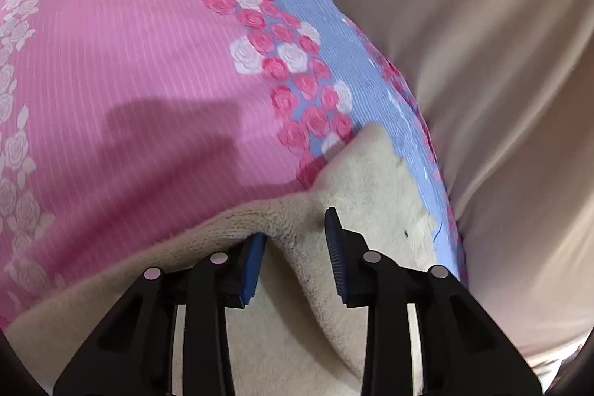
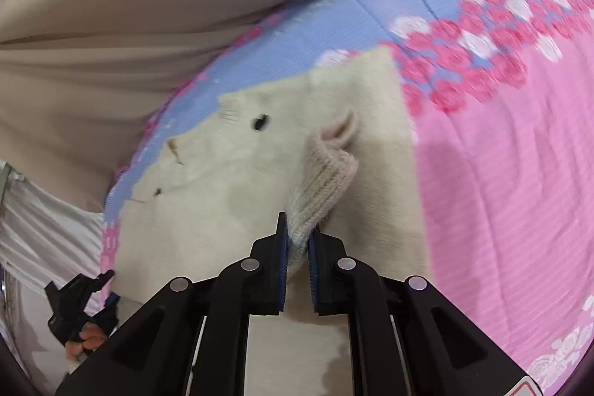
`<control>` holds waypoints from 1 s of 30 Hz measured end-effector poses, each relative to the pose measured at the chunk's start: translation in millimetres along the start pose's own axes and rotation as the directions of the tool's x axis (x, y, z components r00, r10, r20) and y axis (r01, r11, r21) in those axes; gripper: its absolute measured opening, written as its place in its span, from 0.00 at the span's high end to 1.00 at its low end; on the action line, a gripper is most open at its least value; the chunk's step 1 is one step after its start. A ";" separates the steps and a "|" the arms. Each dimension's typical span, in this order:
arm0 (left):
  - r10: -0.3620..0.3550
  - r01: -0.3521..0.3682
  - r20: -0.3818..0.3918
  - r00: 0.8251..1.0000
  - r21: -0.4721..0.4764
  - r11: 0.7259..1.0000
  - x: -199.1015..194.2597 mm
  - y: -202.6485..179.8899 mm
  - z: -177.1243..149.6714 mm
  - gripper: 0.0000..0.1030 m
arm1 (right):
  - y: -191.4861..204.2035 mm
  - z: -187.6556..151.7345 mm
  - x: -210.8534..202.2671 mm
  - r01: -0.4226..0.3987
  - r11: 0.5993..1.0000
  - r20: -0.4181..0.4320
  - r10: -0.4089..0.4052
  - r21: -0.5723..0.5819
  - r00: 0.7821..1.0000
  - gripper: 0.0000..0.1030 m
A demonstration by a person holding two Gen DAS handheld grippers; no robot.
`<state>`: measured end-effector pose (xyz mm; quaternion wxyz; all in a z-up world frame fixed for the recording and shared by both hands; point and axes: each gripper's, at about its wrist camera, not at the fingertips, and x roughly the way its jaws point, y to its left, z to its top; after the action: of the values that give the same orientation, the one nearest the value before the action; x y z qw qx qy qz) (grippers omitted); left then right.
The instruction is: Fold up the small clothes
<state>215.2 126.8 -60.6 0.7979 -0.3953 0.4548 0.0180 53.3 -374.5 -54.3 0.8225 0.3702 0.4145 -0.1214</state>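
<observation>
Surface: a bed under a sheet (image 1: 122, 69) — pink with fine stripes, a blue band along one edge.
Pattern: rows of pink and white roses (image 2: 479, 62) where pink meets blue.
On it: a cream fleece garment (image 2: 208, 195), lying mostly flat — partly on the blue band, partly on the pink.
Beside it: beige cloth (image 1: 482, 43), hanging past the blue edge.

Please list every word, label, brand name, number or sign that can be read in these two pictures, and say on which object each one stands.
No readable text in either view.
Right gripper: at the picture's lower right corner sits part of a white sticker with a red triangular outline, probably a warning sign; it is cut off, no words show.
Cream garment: small dark marks only, no lettering.
Bedsheet: rose and stripe print, no words.
</observation>
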 end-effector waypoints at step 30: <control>0.070 -0.064 -0.037 0.997 0.150 0.987 -25.7 54.4 -18.6 0.41 | -64.7 -60.5 -21.5 0.141 0.980 -0.068 -0.132 0.141 0.989 0.53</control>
<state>165.9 160.7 -80.1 0.8143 -0.3194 0.4847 0.0025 -28.8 -379.0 -93.8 0.7704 0.4034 0.4529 -0.1965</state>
